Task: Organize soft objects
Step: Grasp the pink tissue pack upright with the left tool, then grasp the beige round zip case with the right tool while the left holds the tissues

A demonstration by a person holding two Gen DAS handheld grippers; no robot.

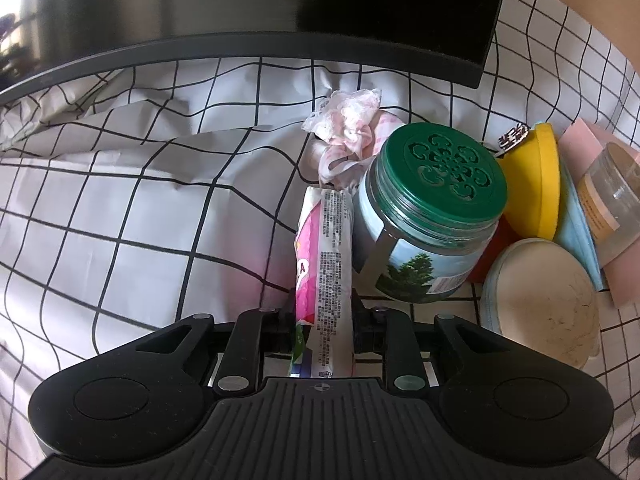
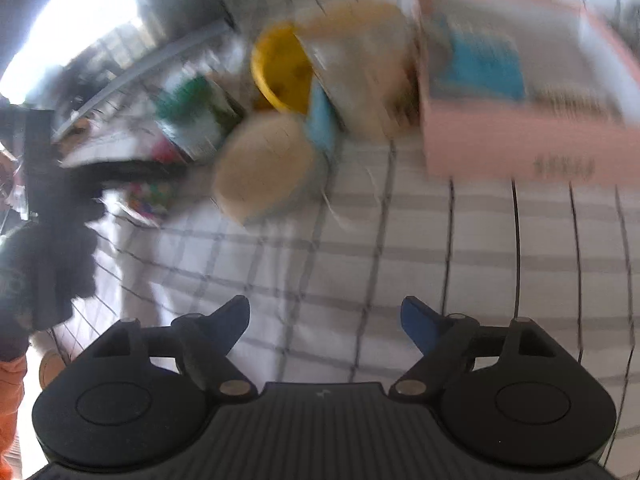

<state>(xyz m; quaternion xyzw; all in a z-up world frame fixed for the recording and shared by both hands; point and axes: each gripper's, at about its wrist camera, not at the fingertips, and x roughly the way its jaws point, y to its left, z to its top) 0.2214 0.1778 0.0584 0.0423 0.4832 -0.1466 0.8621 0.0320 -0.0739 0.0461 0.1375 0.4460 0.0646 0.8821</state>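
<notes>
Tissue pack pinched in left tool, beside green-lid jar; right tool spread, empty, above checked worktop.

place: home desk | surface: table under grid cloth | back edge: dark monitor | right side: household clutter, green-lidded jar, yellow bowl, pink box, tissue pack

The left hand-held gripper is clamped nearly closed, while the right hand-held gripper gapes wide.
</notes>
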